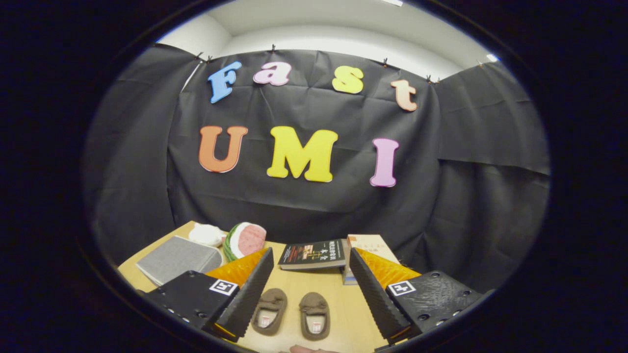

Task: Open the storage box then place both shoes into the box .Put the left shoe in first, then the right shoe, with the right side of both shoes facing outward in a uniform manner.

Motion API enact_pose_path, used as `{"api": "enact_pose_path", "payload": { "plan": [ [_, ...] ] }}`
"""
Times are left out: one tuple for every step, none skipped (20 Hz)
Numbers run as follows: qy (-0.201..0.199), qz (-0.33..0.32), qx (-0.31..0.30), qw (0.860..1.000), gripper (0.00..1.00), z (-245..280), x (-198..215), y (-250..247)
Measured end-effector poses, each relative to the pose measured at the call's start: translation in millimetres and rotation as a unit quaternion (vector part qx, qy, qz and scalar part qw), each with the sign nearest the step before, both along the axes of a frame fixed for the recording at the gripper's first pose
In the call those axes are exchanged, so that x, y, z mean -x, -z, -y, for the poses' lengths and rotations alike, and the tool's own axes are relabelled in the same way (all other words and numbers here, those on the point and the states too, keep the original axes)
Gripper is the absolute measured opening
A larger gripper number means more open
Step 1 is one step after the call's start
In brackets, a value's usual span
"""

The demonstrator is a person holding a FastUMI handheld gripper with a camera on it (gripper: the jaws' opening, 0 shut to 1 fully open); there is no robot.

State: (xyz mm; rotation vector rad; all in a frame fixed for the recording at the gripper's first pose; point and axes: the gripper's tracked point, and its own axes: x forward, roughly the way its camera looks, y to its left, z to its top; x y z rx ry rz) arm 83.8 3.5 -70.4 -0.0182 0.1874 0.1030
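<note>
Two small brown slip-on shoes lie side by side on the wooden table (338,304), toes pointing away from me: the left shoe (270,310) and the right shoe (314,315). My gripper (310,272) is held above the table with its fingers wide open, and both shoes sit between and below them. Nothing is held. A grey fabric storage box (177,258) with its lid shut lies flat at the far left, beyond the left finger (252,289).
A watermelon-slice plush (245,240) and a white soft item (207,234) lie behind the grey box. A dark book (312,255) and a light book (369,245) rest ahead near the black cloth wall. A fingertip (306,349) shows at the near table edge.
</note>
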Motion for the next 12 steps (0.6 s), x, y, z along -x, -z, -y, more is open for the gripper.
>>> {"api": "enact_pose_path", "payload": {
  "plan": [
    [-0.012,-0.013,-0.003,1.000,0.95,-9.7,-2.0,9.2],
    [-0.023,-0.027,-0.006,0.999,0.95,-18.1,-3.3,19.3],
    [-0.039,-0.041,-0.011,0.998,0.95,-29.9,-5.2,28.5],
    [-0.062,-0.056,-0.021,0.996,0.95,-44.6,-4.9,37.2],
    [-0.089,-0.070,-0.034,0.993,0.95,-61.9,-4.4,46.0],
    [-0.115,-0.088,-0.045,0.988,0.95,-77.2,-2.9,57.4],
    [-0.138,-0.110,-0.055,0.983,0.95,-92.1,-1.4,69.8],
    [-0.155,-0.131,-0.063,0.977,0.95,-104.0,-0.4,83.3],
    [-0.174,-0.154,-0.073,0.970,0.95,-116.9,1.5,96.1],
    [-0.195,-0.178,-0.086,0.961,0.96,-132.6,5.7,107.5],
    [-0.214,-0.205,-0.097,0.950,0.95,-147.3,10.3,119.5],
    [-0.233,-0.230,-0.111,0.938,0.95,-159.6,16.2,131.1]
  ]
}}
